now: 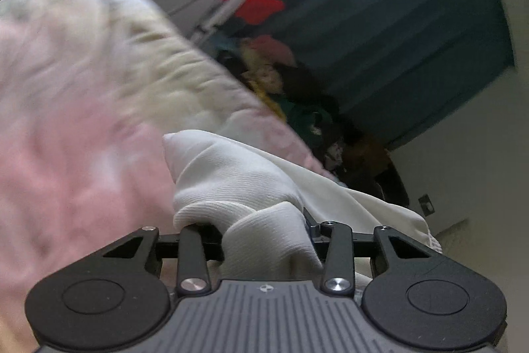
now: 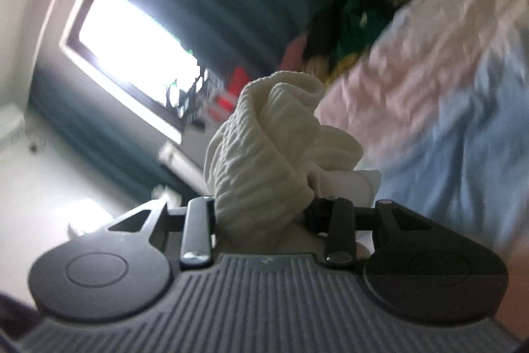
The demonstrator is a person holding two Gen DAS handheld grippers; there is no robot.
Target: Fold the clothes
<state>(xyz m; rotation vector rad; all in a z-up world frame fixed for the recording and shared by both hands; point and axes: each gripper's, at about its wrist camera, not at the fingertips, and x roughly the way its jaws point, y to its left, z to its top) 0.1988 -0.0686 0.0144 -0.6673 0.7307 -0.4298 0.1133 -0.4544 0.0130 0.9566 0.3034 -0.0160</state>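
Both grippers are clenched on the white garment [image 1: 238, 184]: the left gripper [image 1: 264, 230] and right gripper [image 2: 264, 204] each pinch one bunched end, the garment lifted above the pastel bedspread [image 1: 82, 121].

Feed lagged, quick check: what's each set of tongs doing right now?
Left tongs: shut on white garment.
Right tongs: shut on cream ribbed fabric.

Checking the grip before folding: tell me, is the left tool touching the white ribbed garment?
Touching. The left wrist view shows the white ribbed garment bunched between the left tool's fingers, cloth wrapped over them.
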